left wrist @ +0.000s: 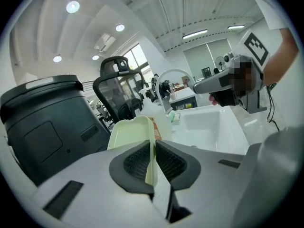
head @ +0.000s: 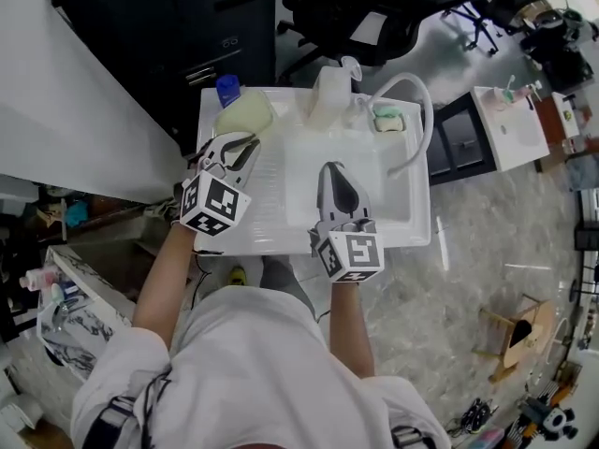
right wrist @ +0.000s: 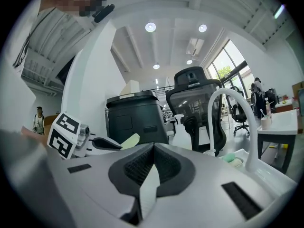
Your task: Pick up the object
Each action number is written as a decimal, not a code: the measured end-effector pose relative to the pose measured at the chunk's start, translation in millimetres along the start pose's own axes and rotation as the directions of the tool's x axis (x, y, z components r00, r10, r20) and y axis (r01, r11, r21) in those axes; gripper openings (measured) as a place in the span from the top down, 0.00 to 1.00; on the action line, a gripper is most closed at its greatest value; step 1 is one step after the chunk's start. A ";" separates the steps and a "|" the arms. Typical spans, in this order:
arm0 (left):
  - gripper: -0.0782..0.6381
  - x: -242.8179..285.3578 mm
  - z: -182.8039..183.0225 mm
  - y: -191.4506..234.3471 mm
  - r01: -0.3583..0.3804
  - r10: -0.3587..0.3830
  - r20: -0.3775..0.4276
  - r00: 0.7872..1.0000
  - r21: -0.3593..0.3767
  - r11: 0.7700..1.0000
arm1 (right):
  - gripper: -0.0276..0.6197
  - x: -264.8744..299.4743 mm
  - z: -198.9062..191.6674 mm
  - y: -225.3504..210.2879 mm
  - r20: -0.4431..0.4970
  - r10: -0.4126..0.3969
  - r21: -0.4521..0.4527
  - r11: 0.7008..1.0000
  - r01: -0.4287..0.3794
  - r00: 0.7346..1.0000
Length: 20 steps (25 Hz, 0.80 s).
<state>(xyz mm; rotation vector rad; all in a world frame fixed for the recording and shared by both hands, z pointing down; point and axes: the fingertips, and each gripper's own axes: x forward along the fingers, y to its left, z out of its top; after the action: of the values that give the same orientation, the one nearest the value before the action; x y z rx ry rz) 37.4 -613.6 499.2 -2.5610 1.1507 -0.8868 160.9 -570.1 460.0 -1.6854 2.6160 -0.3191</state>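
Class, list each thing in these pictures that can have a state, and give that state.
left gripper: shut on the plate's rim.
right gripper: shut, nothing between its jaws.
plate: clamped by its edge, standing edge-on between the jaws.
faucet: no water seen running.
sponge: lying on the sink's back ledge, untouched.

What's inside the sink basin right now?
Where it shows, the basin looks bare white. The right gripper, jaws shut, hangs over its middle and covers the floor beneath. The green sponge sits on the back rim, not inside.
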 end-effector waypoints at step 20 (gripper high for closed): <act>0.82 -184.2 14.8 33.2 -0.173 0.218 0.246 0.945 -0.192 0.966 | 0.95 -74.6 24.4 80.7 0.060 -0.064 -0.081 0.994 0.068 0.996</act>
<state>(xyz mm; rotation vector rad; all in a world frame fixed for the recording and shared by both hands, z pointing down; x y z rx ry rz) -69.6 -502.2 392.4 -2.5340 1.4147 -0.4015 122.5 -474.5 414.4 -1.7808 2.5708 -0.1625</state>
